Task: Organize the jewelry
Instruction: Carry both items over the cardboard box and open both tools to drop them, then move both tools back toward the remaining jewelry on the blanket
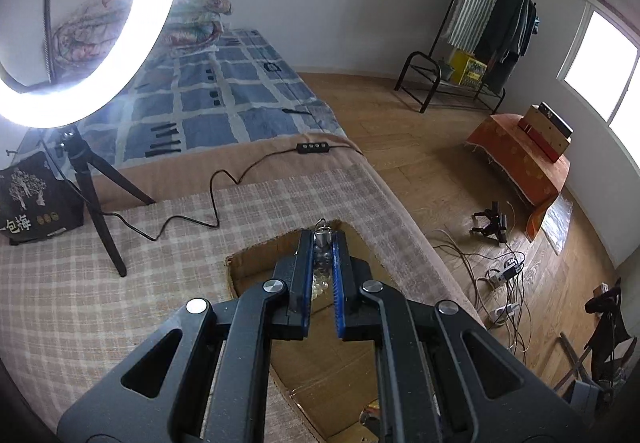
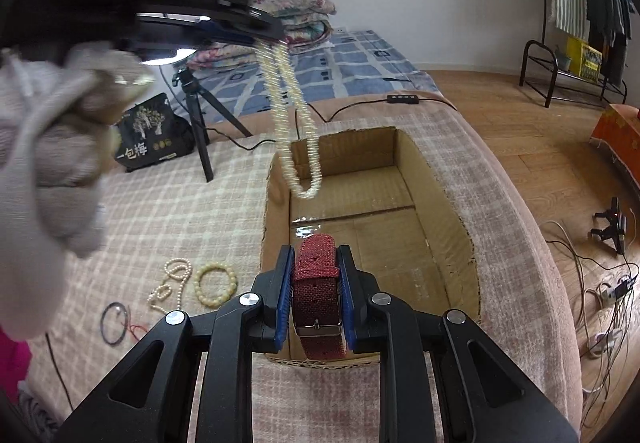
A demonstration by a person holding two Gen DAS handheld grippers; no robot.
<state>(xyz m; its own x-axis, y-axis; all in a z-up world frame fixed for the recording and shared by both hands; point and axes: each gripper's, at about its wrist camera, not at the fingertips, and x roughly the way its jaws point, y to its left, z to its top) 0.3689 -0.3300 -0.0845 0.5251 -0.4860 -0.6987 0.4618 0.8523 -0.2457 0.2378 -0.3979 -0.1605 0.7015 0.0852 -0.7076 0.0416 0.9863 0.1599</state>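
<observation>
Around the checked blanket [image 1: 120, 243] sit a glowing ring light [image 1: 120, 55] on its black tripod [image 1: 92, 195], a dark snack bag [image 1: 30, 199] at the tripod's foot, folded quilts [image 2: 296, 9] beyond it, and a clothes rack [image 1: 492, 23] across the wooden floor [image 1: 420, 147].

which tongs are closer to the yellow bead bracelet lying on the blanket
Right. The right tongs, holding the red watch strap, sit just beside the yellow bead bracelet. The left tongs hang high above it, holding the pearl necklace.

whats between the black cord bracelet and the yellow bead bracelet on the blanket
In the right wrist view, a pearl strand lies between the black cord bracelet and the yellow bead bracelet.
</observation>
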